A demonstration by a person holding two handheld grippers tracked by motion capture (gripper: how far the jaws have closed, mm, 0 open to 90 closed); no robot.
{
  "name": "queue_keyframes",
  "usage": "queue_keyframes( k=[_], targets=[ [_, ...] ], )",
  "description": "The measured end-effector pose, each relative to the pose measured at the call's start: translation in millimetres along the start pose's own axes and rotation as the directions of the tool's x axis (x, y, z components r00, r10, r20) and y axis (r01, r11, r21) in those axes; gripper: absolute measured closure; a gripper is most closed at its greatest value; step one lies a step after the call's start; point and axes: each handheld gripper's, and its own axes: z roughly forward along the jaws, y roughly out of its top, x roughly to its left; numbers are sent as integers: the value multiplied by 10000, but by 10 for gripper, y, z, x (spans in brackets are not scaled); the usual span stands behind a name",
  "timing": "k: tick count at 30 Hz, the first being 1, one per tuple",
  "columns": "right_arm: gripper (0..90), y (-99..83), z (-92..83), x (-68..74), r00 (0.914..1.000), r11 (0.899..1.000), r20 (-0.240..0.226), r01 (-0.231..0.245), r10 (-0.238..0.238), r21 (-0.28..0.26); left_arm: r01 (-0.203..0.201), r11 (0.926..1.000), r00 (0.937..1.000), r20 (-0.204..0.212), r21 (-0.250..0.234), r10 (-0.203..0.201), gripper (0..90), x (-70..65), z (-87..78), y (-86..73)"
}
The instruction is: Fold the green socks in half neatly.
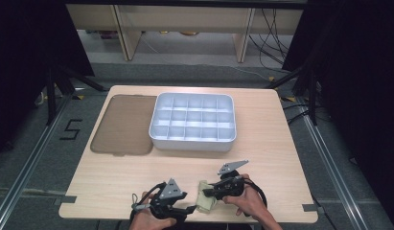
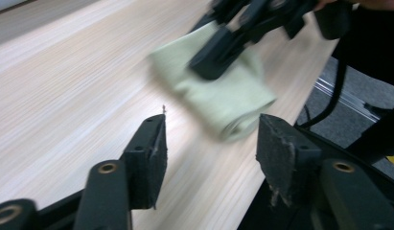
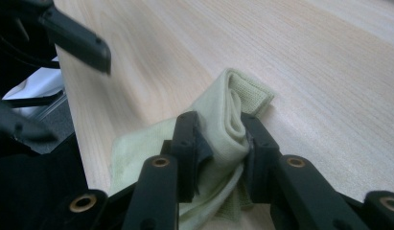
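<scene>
A folded pale green cloth lies near the table's front edge, between my two hands. In the right gripper view the right gripper is shut on the cloth, its pads pinching a folded edge. From the high view the right gripper reaches the cloth from the right. My left gripper stands open, with nothing between its pads. The cloth lies just beyond its tips. In the high view the left gripper sits just left of the cloth.
A white tray divided into several compartments stands at the middle of the table. A brown flat lid lies to its left. The table's front edge runs close under both hands.
</scene>
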Motion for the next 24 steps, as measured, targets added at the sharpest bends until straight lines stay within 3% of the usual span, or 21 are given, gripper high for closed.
queue_keyframes(
  k=[2, 3, 4, 5, 8, 11, 16, 20, 23, 24],
  targets=[
    [715, 1, 0, 0, 10000, 10000, 7, -7, 7, -16, 455, 9987, 9988, -180, -243, -460, 400, 54, -47, -54],
    [716, 1, 0, -1, 10000, 10000, 2, -1, 1, -31, 402, 9991, 9988, -283, -150, -407, 393, 105, -87, -78],
    [717, 1, -1, -2, 10000, 10000, -2, -19, 19, -32, 636, 9976, 9971, -407, -265, -646, 387, 129, -108, -103],
    [719, 2, -2, -5, 10000, 10000, -14, -10, 10, -48, 476, 9988, 9971, -597, -91, -481, 380, 185, -149, -130],
    [724, 2, 3, -3, 10000, 9999, -12, 8, -8, -173, 744, 9972, 9948, -689, -122, -751, 367, 242, -172, -190],
    [728, 8, -2, -13, 9998, 9998, -158, 117, -120, -182, 851, 9963, 9919, -931, -124, -859, 354, 282, -167, -218],
    [730, 14, -15, -2, 9999, 9997, -13, 167, -167, -195, 961, 9953, 9898, -1044, -150, -971, 332, 357, -156, -235],
    [731, 18, -21, 1, 9995, 9991, -39, 317, -318, -298, 1359, 9904, 9810, -1368, -237, -1378, 255, 373, -164, -235],
    [732, 31, -51, 13, 9988, 9980, 54, 481, -479, -422, 1375, 9902, 9808, -1358, -263, -1398, 254, 389, -178, -244],
    [732, 36, -69, 34, 9993, 9981, 28, 370, -369, -494, 1154, 9933, 9836, -1392, -47, -1149, 248, 409, -195, -249]
  ],
)
